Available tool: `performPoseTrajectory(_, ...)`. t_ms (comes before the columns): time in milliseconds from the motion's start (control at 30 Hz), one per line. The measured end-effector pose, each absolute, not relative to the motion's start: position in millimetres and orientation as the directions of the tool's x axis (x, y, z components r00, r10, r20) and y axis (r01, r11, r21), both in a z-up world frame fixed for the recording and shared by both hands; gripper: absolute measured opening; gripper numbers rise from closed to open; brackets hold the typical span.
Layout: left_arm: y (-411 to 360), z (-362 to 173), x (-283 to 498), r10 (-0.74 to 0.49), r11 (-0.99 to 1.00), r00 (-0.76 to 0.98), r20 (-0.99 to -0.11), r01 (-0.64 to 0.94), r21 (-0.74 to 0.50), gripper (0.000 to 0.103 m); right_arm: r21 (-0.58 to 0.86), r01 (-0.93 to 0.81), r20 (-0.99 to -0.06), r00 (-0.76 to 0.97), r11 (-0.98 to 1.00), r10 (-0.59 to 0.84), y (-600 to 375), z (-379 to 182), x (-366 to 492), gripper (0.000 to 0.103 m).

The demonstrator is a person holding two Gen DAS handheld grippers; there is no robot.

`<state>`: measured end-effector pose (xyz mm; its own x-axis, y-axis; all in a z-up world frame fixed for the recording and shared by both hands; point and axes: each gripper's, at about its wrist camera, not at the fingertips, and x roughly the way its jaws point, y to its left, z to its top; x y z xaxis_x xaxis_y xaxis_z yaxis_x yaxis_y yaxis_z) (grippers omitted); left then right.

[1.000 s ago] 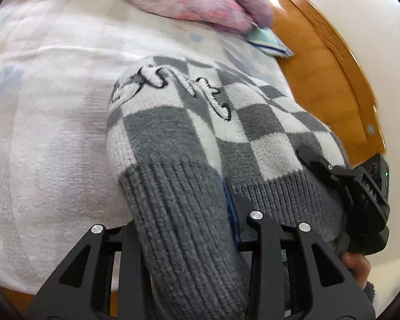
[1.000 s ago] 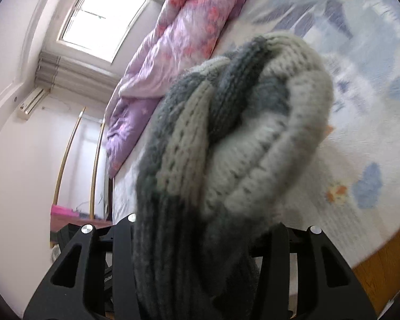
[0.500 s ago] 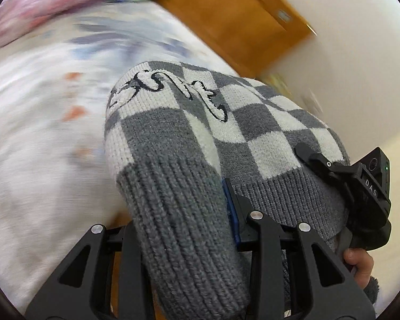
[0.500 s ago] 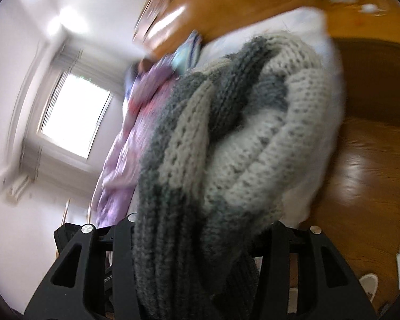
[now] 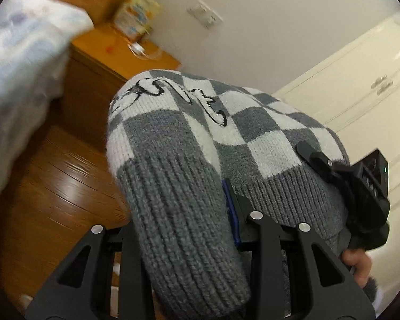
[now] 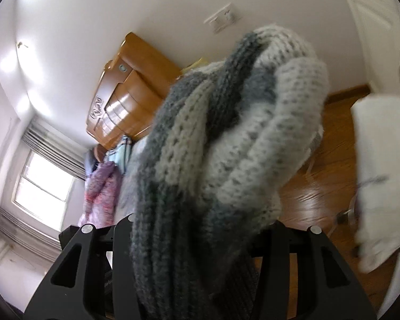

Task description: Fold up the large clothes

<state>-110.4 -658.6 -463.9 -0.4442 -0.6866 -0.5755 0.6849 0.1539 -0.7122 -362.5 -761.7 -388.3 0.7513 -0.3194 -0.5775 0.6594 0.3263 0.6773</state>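
A folded grey and white checked knit sweater (image 5: 200, 133) with black lettering is held in the air between both grippers. My left gripper (image 5: 189, 229) is shut on its ribbed grey hem. My right gripper (image 6: 197, 229) is shut on the thick folded edge of the sweater (image 6: 226, 144), which fills the middle of the right wrist view. The right gripper's body (image 5: 360, 186) shows in the left wrist view at the sweater's right side. The fingertips of both grippers are hidden by the knit.
The bed edge with a white patterned blanket (image 5: 18, 80) is at the left. A wooden nightstand (image 5: 106, 61) stands by the wall. Wooden floor (image 5: 53, 181) lies below. White wardrobe doors (image 5: 360, 85) are at the right. A wooden headboard (image 6: 125, 96) and pink quilt (image 6: 101, 189) show behind.
Both grippers have swung the sweater away from the bed toward the right. The view now shows the nightstand, floor and wardrobe instead of the mattress. The hold on the sweater is unchanged.
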Motion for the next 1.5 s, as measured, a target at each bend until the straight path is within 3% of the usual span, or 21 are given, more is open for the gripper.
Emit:
performPoseTrajectory(267, -676, -465, -135, -0.687, 0.161, -0.412, -0.598, 0.717, -0.678, 0.032, 0.691, 0.629, -0.564, 0.777, 0.356, -0.278, -771, -398, -372, 0.043)
performPoseTrajectory(467, -655, -447, -60, -0.741, 0.292, -0.239, -0.628, 0.727, -0.622, 0.032, 0.750, 0.509, -0.505, 0.853, 0.423, -0.131, -782, -395, -306, 0.043)
performPoseTrajectory(700, -621, -447, 103, -0.779, 0.453, 0.004, -0.627, 0.694, -0.559, 0.032, 0.784, 0.318, -0.425, 0.901, 0.533, 0.088, -782, -403, -104, 0.043)
performPoseTrajectory(967, -611, -467, 336, -0.710, 0.622, 0.278, -0.647, 0.678, -0.391, 0.032, 0.840, 0.115, -0.308, 0.905, 0.530, 0.292, -792, -460, 168, 0.043)
performPoseTrajectory(1100, -629, -498, 423, -0.671, 0.683, 0.375, -0.640, 0.648, -0.336, 0.032, 0.852, 0.082, -0.301, 0.885, 0.517, 0.355, -803, -498, 274, 0.043)
performPoseTrajectory(1200, -635, -550, 464, -0.612, 0.745, 0.401, -0.681, 0.582, -0.326, 0.032, 0.831, 0.163, -0.409, 0.827, 0.531, 0.386, -817, -544, 331, 0.046)
performPoseTrajectory(1300, -645, -613, 483, -0.539, 0.789, 0.280, -0.795, 0.497, -0.360, 0.033, 0.730, 0.367, -0.640, 0.664, 0.577, 0.387, -824, -602, 362, 0.049)
performPoseTrajectory(1367, -649, -647, 473, -0.531, 0.777, 0.178, -0.828, 0.491, -0.393, 0.042, 0.633, 0.485, -0.763, 0.522, 0.603, 0.381, -823, -638, 360, 0.053)
performPoseTrajectory(1500, -645, -676, 444, -0.496, 0.781, 0.111, -0.861, 0.491, -0.386, 0.056, 0.559, 0.578, -0.826, 0.450, 0.595, 0.339, -829, -667, 324, 0.068)
